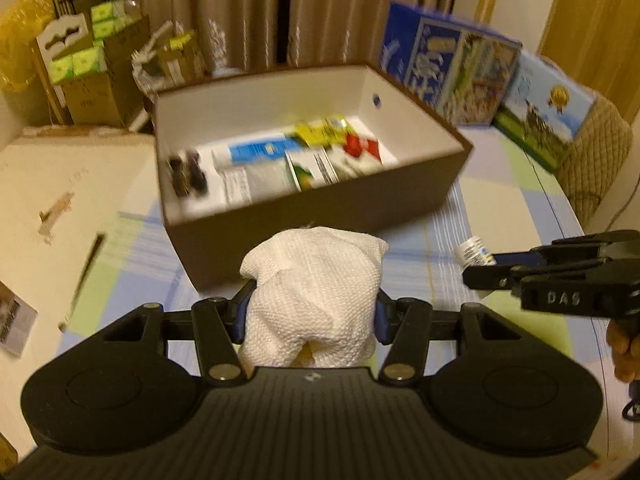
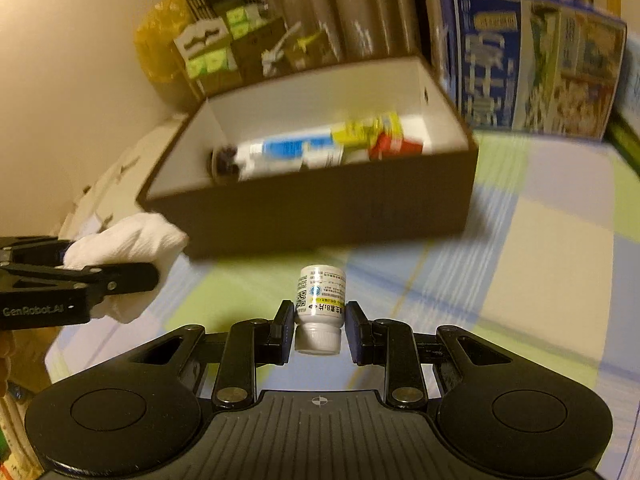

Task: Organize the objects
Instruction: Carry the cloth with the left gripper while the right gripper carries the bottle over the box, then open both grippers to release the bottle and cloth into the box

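We hold a crumpled, dimpled white paper towel clamped in the left gripper, just in front of the brown cardboard box w/ white inside. The right gripper pinches a small white plastic pill bottle, cap toward us, above the checked tablecloth. Box contents are blurred: a blue-white tube, yellow & red packs, dark items at left.

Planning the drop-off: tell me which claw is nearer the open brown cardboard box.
Left. The left claw, gripping white paper towel, is almost at the brown cardboard box; the right claw is further back.
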`<state>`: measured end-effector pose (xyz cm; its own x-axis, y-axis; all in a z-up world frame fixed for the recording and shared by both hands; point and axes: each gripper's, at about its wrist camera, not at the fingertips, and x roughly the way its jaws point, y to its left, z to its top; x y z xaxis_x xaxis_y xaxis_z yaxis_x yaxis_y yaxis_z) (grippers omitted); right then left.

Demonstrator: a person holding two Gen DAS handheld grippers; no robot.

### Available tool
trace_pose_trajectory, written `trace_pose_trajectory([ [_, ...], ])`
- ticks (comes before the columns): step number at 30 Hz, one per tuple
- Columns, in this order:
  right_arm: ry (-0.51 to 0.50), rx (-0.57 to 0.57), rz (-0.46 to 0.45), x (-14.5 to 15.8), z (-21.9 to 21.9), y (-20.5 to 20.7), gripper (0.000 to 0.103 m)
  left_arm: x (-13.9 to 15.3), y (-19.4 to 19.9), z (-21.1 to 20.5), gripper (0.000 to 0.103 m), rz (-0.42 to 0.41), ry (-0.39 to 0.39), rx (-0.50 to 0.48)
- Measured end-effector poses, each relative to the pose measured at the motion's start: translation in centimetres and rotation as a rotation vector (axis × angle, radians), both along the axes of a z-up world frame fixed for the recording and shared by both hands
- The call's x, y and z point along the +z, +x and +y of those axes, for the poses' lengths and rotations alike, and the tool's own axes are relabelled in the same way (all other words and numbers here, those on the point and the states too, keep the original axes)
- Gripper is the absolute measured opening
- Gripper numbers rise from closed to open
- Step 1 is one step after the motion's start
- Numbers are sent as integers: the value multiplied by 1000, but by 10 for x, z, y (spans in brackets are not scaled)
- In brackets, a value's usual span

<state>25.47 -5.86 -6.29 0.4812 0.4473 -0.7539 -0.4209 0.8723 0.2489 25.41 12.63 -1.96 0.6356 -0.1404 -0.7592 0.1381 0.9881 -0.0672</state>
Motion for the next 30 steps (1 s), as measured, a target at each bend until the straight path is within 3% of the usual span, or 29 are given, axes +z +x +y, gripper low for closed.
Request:
trace_pose_trajectory([
  [7,0,-20,-91,31,10,44,24,24,36,18,50,-77,33,16],
  [14,-23,-52,-137,41,18,93,24,30,79,29,50,-109,72,16],
  [24,-131,-97,-94,8,31,158,24,15,130,39,50,-87,96,1],
  [30,-270,-72,-102,-15,47,176,24,2,151,40,51,-63,100,-3],
])
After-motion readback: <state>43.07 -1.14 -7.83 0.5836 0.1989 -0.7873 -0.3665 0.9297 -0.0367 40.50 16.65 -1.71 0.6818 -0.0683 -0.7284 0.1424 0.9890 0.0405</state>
